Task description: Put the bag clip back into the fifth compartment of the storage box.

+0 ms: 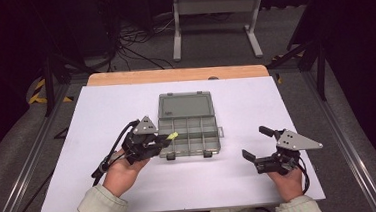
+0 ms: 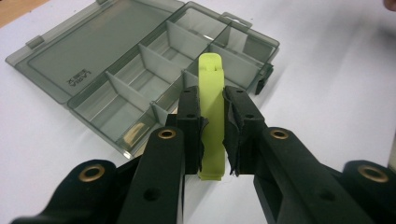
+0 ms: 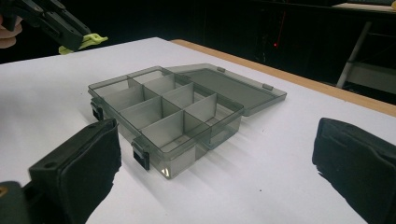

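Left gripper view: left claw (image 2: 213, 140) pinches a light, stiff, smooth yellow-green plastic clip (image 2: 211, 116) mid-length, near the open organizer box (image 2: 93, 51); right claw (image 1: 257, 143) gapes empty.

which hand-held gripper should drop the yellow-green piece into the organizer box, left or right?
Left. The left hand-held gripper is shut on the yellow-green piece and sits at the compartment box's near-left corner. The right hand-held gripper is open, holds nothing, and is off to the box's right.
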`<state>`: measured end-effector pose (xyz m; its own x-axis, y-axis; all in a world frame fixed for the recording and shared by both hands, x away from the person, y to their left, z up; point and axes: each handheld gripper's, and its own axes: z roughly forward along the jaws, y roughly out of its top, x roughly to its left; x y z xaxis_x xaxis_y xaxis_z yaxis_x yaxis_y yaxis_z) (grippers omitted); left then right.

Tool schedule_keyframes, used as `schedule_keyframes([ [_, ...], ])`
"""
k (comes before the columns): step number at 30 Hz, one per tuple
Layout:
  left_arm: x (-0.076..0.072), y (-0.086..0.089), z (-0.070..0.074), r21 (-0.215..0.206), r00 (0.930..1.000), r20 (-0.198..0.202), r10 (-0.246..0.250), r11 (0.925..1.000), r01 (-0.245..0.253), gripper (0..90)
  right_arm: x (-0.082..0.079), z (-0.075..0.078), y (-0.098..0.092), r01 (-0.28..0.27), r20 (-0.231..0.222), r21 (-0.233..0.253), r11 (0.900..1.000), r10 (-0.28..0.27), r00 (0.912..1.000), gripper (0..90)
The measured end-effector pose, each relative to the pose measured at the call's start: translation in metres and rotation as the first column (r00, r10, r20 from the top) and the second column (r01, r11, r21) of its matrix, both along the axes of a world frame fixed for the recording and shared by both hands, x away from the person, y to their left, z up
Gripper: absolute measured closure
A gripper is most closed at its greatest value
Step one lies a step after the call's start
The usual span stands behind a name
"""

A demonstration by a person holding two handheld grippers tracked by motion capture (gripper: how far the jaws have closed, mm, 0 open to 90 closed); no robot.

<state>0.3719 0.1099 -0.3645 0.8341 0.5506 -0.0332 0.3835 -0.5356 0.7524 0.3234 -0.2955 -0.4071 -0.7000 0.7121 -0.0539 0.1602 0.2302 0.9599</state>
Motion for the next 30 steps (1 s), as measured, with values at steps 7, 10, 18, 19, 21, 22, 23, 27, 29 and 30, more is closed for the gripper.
schedule_keyframes([
  [7,0.005,0.001,-0.005,-0.006,0.996,-0.037,0.082,0.9966,-0.082,77.8,0.0,0.0,0.0,-0.002,-0.001,0.0,1.0,0.002,1.0,1.7],
  [10,0.008,0.001,-0.007,0.005,0.9927,-0.051,0.109,0.994,-0.109,77.8,0.0,0.0,0.0,-0.002,-0.001,0.002,1.0,0.002,1.0,1.7],
  [18,0.01,0.002,-0.009,0.013,0.9864,-0.05,0.157,0.9876,-0.156,77.8,0.0,0.0,0.0,-0.002,-0.003,0.002,1.0,0.002,1.0,1.7],
  [19,0.011,0.002,-0.01,0.015,0.9848,-0.05,0.166,0.9861,-0.165,77.8,0.0,0.0,0.0,-0.002,-0.003,0.001,1.0,0.002,1.0,1.7],
  [21,0.013,0.003,-0.011,0.025,0.9823,-0.057,0.179,0.9838,-0.177,77.7,0.0,0.0,0.0,-0.003,-0.003,0.002,1.0,0.003,1.0,1.7],
  [22,0.013,0.003,-0.011,0.025,0.9823,-0.057,0.179,0.9838,-0.177,77.6,0.0,0.0,0.0,-0.003,-0.003,0.002,1.0,0.003,1.0,1.7],
  [23,0.013,0.003,-0.012,0.027,0.9796,-0.06,0.192,0.9813,-0.19,77.6,0.0,0.0,0.0,-0.003,-0.003,0.002,1.0,0.003,1.0,1.7],
  [27,0.017,0.003,-0.015,0.042,0.9733,-0.066,0.22,0.9752,-0.217,77.6,0.0,0.0,0.0,-0.003,-0.004,-0.002,1.0,0.003,1.0,1.7],
  [29,0.019,0.002,-0.016,0.049,0.9709,-0.065,0.231,0.9725,-0.228,77.7,0.001,-0.001,0.0,-0.002,-0.007,-0.002,1.0,0.002,1.0,1.6],
  [30,0.02,0.002,-0.017,0.049,0.9709,-0.071,0.229,0.973,-0.226,77.6,0.001,-0.001,0.0,-0.003,-0.008,-0.001,1.0,0.003,1.0,1.7],
])
